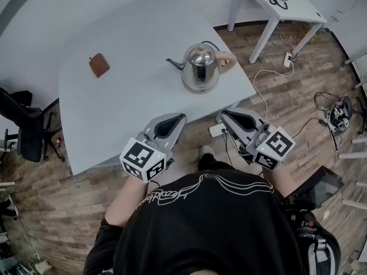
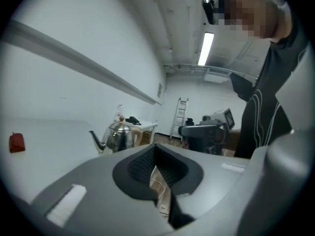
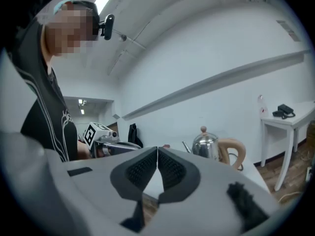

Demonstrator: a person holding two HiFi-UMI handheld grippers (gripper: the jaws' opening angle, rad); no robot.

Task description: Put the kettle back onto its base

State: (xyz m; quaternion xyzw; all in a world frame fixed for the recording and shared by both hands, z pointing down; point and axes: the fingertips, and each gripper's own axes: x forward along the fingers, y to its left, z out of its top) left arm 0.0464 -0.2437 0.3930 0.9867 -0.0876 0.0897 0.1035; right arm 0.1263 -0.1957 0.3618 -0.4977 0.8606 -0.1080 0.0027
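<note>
A shiny steel kettle (image 1: 200, 67) with a tan handle and a thin spout stands upright on its base near the white table's (image 1: 137, 102) right front edge. It also shows as the kettle (image 2: 117, 135) in the left gripper view and the kettle (image 3: 214, 147) in the right gripper view. My left gripper (image 1: 176, 119) is shut and empty, held off the table's front edge, apart from the kettle. My right gripper (image 1: 228, 116) is shut and empty too, just off the table's front right corner. Both point toward the table.
A small brown wallet-like object (image 1: 98, 65) lies on the table's left part. A black office chair (image 1: 26, 132) stands at the left. A second white table (image 1: 275, 4) with a phone is at the back right. Cables and a power strip (image 1: 218, 129) lie on the wooden floor.
</note>
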